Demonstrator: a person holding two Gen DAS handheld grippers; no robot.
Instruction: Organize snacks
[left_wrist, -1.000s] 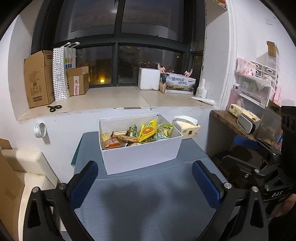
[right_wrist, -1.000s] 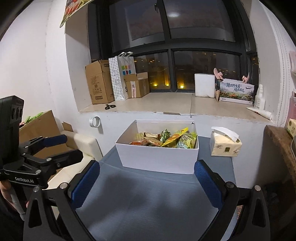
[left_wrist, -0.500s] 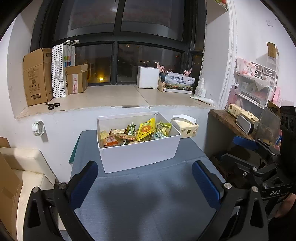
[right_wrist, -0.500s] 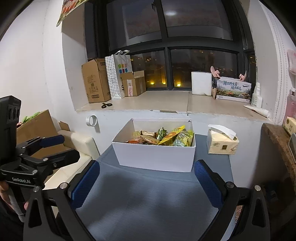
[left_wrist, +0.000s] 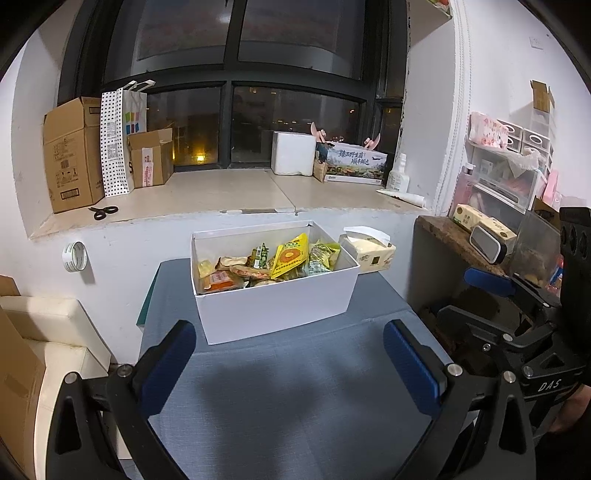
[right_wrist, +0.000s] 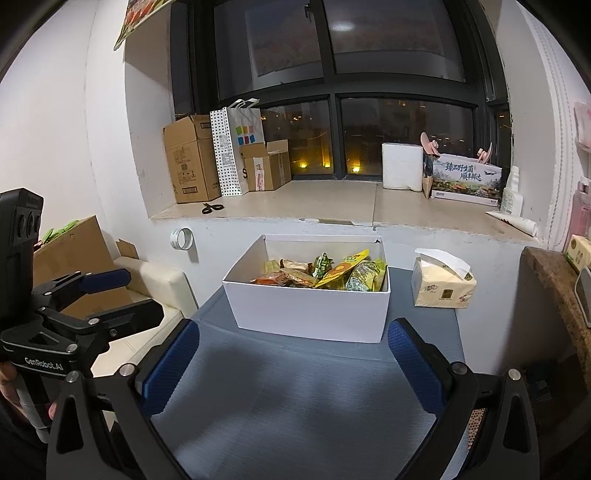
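Left gripper (left_wrist: 288, 354) wide open, holds nothing, hovers over the grey table (left_wrist: 295, 406). Right gripper (right_wrist: 291, 354) also spread wide, empty, same height. White box (left_wrist: 277, 306) sits at the table's far end under the windowsill, full of snack packets (left_wrist: 266, 264); a yellow packet (left_wrist: 290, 256) leans upright among them. Tissue pack (right_wrist: 441, 284) just right of the box.
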